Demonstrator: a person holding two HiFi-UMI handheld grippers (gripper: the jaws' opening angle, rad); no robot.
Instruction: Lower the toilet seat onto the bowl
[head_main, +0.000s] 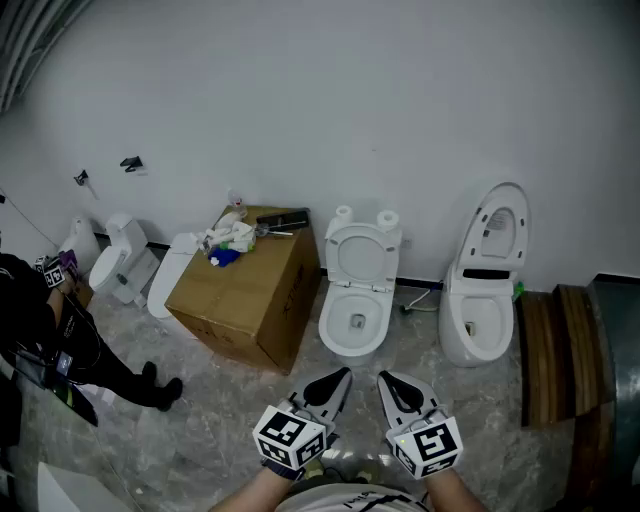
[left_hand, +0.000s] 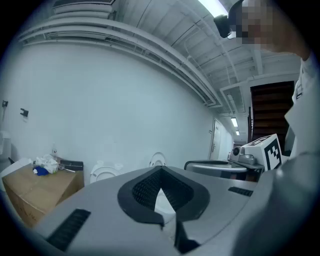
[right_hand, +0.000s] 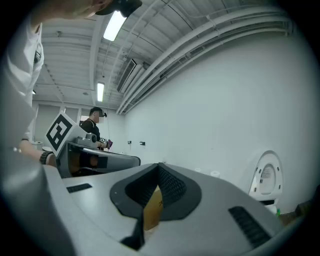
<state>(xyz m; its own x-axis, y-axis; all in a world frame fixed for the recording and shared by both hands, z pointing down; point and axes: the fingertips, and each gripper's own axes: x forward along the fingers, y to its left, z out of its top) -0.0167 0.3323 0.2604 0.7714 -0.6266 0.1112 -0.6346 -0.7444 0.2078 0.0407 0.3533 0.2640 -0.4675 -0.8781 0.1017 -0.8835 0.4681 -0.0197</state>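
Facing the raised toilet seat, both claws empty

Toilet seat (head_main: 362, 254) stands upright against the tank, above the bowl (head_main: 352, 325), between a cardboard box (head_main: 245, 295) and a second toilet (head_main: 482, 310), well apart from both grippers. Expect a rigid, smooth, hinged plastic ring: light, probably slippery, and liable to slam if released early. Recommended hold: the upper rim, farthest from the hinge. Left gripper (head_main: 335, 378) and right gripper (head_main: 390, 380) are held low near the operator, jaws pressed together at the tips, gripping and touching nothing.
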